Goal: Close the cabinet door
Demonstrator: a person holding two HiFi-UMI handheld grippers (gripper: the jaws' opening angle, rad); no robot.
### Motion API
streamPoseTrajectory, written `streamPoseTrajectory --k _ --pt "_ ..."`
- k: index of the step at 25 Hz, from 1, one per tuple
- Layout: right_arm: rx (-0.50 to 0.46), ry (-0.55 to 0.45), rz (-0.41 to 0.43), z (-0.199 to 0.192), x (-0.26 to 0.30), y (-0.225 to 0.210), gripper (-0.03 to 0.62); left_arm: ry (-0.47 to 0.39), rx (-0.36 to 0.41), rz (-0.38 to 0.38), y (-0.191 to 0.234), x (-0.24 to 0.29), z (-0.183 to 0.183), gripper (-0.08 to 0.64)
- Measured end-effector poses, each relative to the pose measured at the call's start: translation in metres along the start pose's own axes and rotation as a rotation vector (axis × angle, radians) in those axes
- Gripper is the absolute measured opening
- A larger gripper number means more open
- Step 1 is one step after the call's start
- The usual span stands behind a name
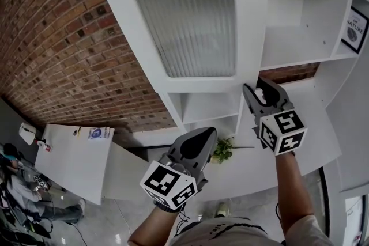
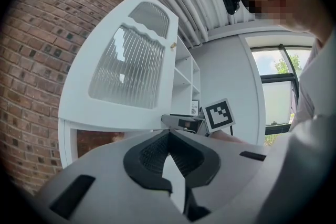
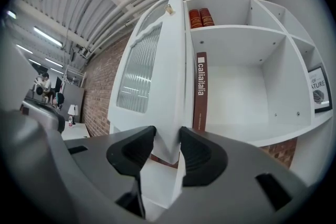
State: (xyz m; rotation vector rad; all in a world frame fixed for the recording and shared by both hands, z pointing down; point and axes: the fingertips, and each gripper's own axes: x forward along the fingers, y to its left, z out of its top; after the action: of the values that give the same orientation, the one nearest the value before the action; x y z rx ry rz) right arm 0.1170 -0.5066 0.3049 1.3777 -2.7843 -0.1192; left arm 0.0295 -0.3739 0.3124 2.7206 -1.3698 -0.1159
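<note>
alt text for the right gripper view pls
The right gripper, jaws open, straddles the lower edge of a white cabinet door with a ribbed glass panel, which stands ajar. To its right, white shelves hold a tall brown book and two red books above; a brick wall is at left.

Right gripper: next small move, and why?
Probably slide the right gripper sideways toward the shelves so one jaw pushes the cabinet door closed. The door stands ajar, and its free edge sits between the open jaws, unclamped.
</note>
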Motion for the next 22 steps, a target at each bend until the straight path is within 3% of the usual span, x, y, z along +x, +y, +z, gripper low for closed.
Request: streamPoseTrajectory --k 22 --pt "-0.067 0.037 -0.094 -0.003 0.046 -0.027 0.151 0.002 0.001 0.038 0.023 0.008 -0.007 0.011"
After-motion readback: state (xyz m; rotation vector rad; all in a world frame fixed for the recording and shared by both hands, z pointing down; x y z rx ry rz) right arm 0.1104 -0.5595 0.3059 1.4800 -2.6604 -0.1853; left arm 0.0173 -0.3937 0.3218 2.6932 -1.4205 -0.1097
